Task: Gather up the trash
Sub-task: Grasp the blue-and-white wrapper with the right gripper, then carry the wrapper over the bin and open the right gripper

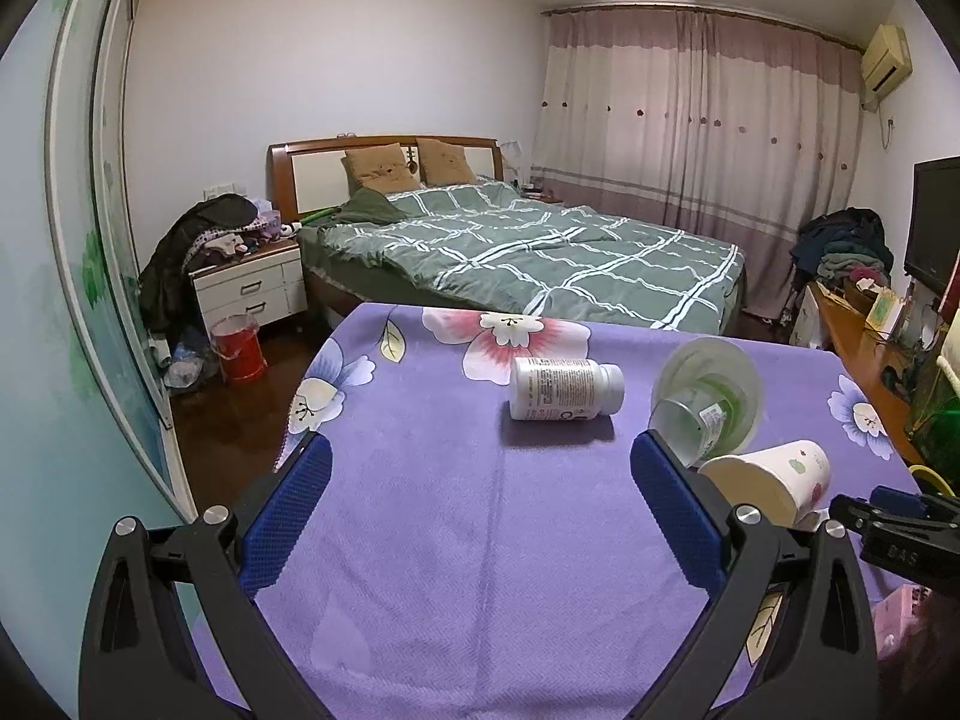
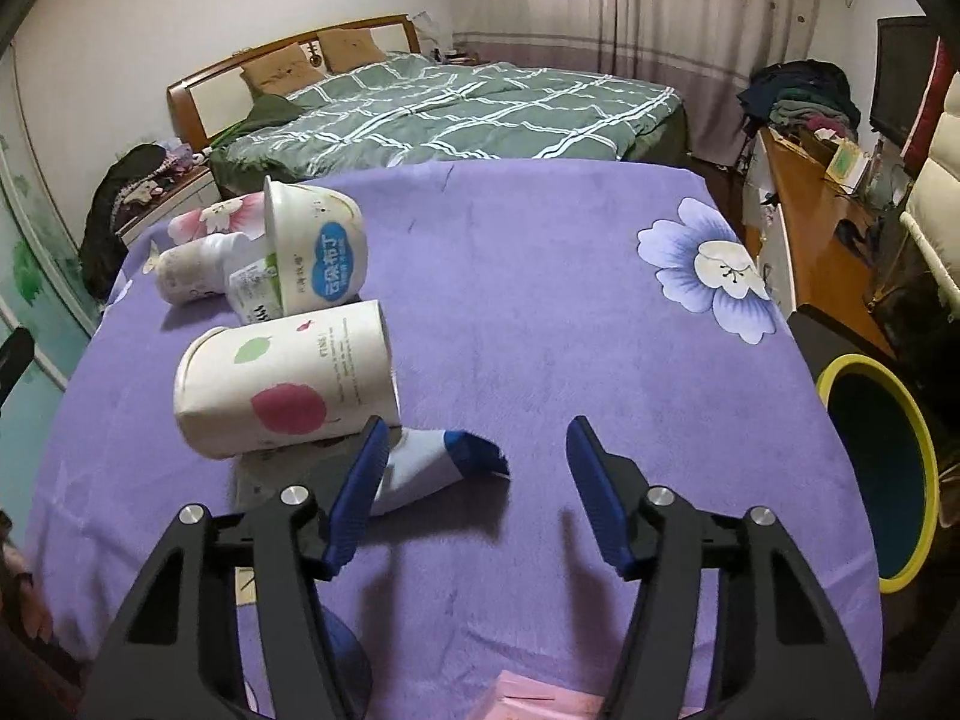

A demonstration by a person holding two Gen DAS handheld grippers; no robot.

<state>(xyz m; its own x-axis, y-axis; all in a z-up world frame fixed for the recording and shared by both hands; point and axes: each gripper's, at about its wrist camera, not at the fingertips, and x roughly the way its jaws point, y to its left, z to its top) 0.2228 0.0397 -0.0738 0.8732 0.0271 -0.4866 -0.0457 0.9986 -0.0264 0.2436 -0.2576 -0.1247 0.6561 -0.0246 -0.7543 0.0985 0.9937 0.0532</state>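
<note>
A: What's lying on the fuzzy purple floral cloth (image 2: 540, 300)?

B: A paper cup (image 2: 282, 384) on its side, touching a crumpled blue-and-white wrapper (image 2: 432, 468); behind it a glossy plastic pudding tub (image 2: 318, 252) and a white pill bottle (image 1: 564, 387), also toppled.

A: The grippers?

B: The left gripper (image 1: 480, 510) and right gripper (image 2: 471, 492) are both hovering wide apart, gripping nothing. A round yellow-rimmed bin (image 2: 924, 474) is standing just off the table's right edge.

Bedroom behind a purple flowered tablecloth (image 1: 420, 540).
A bed (image 1: 540, 258) with a green checked quilt stands by pink curtains (image 1: 690, 120); a cluttered white nightstand (image 1: 252, 288) sits beside it, a red bucket (image 1: 237, 348) nearby.
</note>
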